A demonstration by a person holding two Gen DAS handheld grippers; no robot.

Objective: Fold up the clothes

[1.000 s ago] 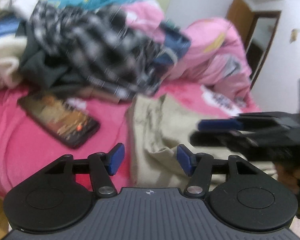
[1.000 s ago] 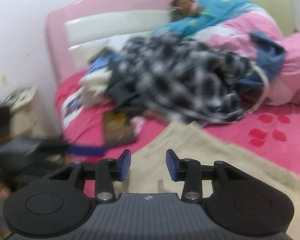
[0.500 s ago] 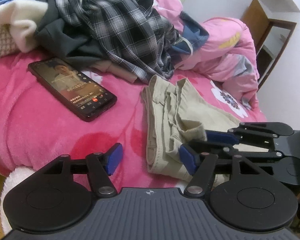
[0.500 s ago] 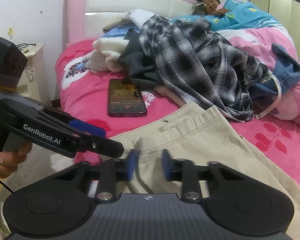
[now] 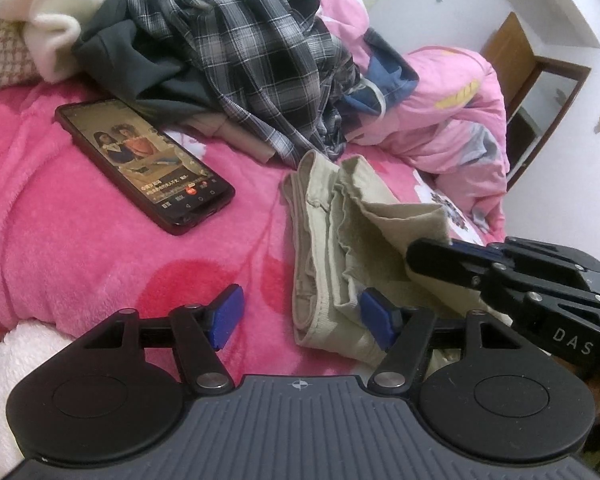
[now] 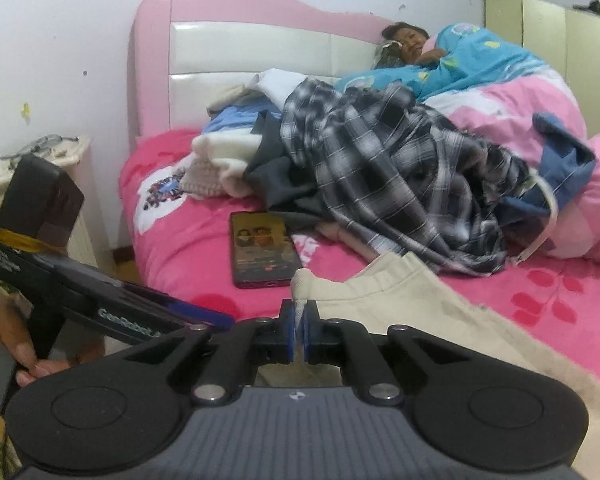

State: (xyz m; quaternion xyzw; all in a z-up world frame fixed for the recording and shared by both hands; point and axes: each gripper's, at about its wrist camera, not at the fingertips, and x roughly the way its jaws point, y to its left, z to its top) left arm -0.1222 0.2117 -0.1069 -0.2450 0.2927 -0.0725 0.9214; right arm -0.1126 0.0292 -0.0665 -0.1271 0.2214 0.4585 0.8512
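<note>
Right tongs (image 6: 299,330) have pinched shut on the near edge of the beige trousers (image 5: 340,240), which lie on the pink bed (image 5: 80,220) running away from me. Left tongs (image 5: 300,318) gape empty, the waistband just ahead between their fingers.

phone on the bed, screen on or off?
On. The phone lies face up on the pink blanket, and its screen shows a lit picture with text and icons along the bottom edge.
</note>
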